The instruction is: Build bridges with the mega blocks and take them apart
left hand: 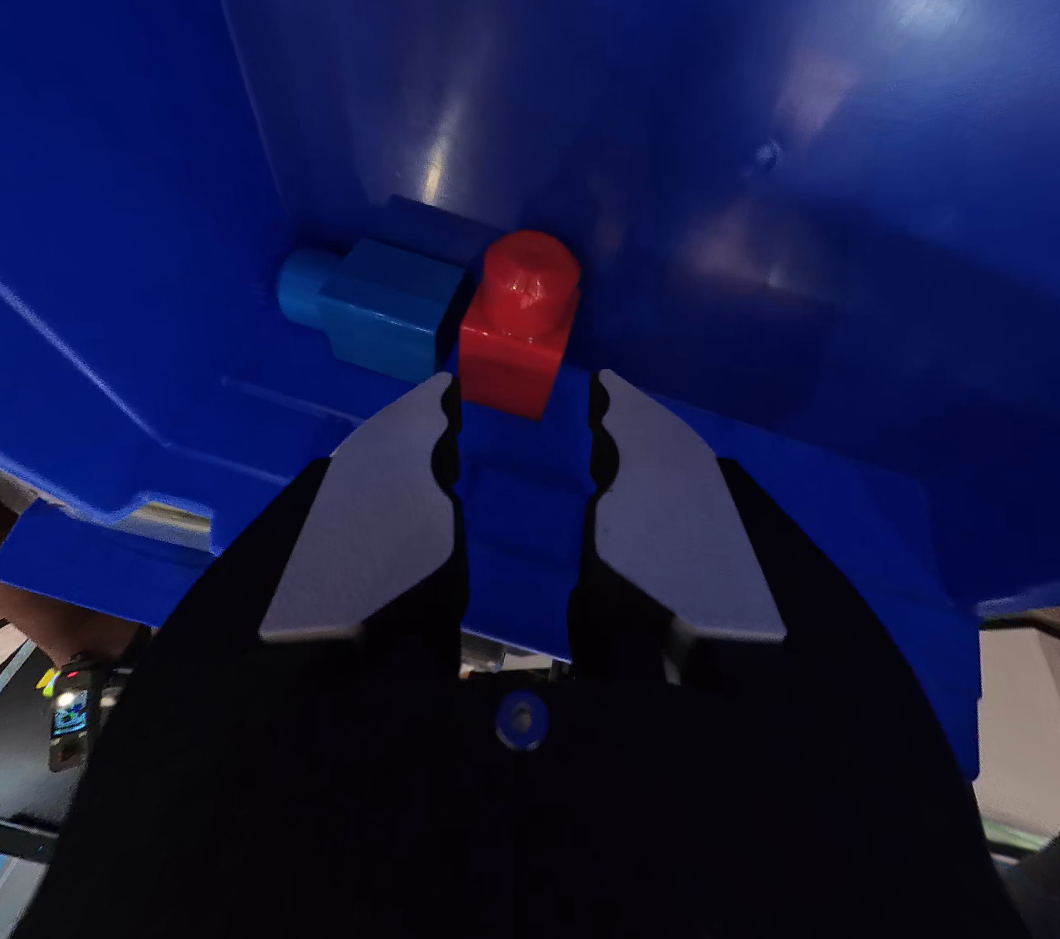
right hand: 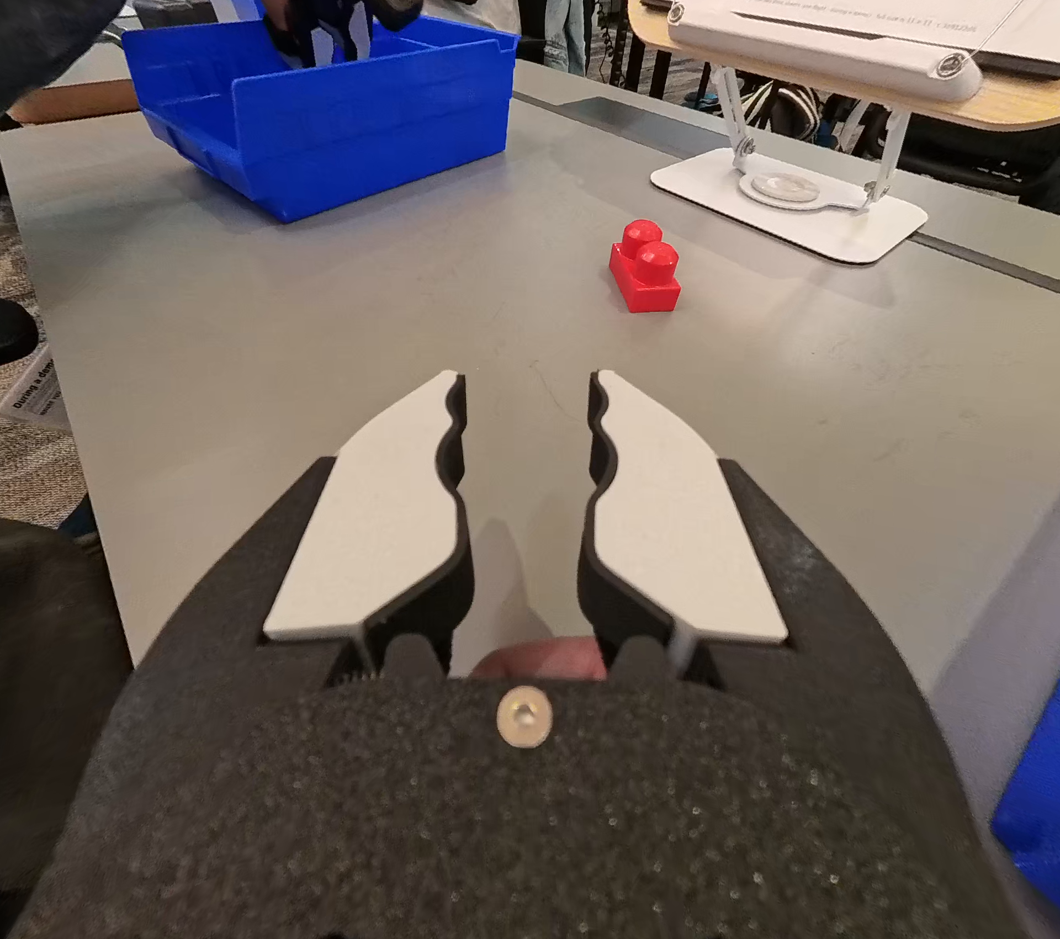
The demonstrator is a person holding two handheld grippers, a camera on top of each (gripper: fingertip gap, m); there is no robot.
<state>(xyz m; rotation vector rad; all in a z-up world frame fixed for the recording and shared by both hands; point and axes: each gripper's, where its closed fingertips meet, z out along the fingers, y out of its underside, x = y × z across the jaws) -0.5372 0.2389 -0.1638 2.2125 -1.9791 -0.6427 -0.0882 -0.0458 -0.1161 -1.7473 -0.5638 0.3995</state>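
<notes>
Inside the blue bin (right hand: 321, 120) at the far left of the grey table (right hand: 344, 338) lie two one-stud blocks, a blue block (left hand: 378, 309) and a red block (left hand: 513, 338), side by side. The left gripper (left hand: 523, 381) reaches in just short of the red one, jaws open and empty. One two-stud red brick (right hand: 645, 269) stands on the table beyond the right gripper (right hand: 525, 378), jaws open, empty
</notes>
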